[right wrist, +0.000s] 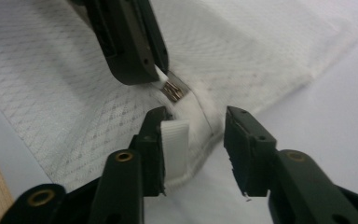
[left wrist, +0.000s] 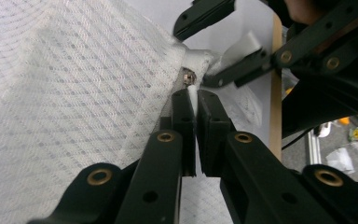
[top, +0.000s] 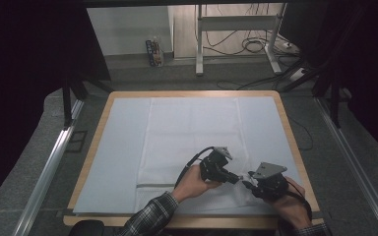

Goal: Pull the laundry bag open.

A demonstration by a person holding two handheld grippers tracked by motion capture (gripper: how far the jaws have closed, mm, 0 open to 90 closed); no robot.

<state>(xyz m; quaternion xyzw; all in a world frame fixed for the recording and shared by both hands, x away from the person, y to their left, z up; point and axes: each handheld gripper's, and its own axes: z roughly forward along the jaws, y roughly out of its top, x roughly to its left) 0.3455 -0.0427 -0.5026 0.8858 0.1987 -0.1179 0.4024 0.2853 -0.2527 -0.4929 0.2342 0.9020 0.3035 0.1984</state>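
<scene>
A white mesh cloth (top: 192, 132) lies flat on the covered table. Near its front right corner there is a small metal zip slider (right wrist: 172, 89) with a white pull tab (left wrist: 192, 93). My left gripper (left wrist: 192, 95) is shut on that tab, and in the high view it (top: 237, 179) points right. My right gripper (right wrist: 196, 119) faces it from the right (top: 247, 181) with its jaws apart over the cloth's corner. A white strap (right wrist: 174, 144) lies against one of its pads, and the other pad stands clear. In the left gripper view the right gripper (left wrist: 205, 46) straddles the slider (left wrist: 187, 76).
The wooden table (top: 91, 157) is covered by a pale sheet (top: 123, 147), and its front edge is close behind both hands. Metal rails (top: 49, 167) run along both sides. A desk frame (top: 199, 44) and floor cables (top: 251, 44) stand beyond the far edge.
</scene>
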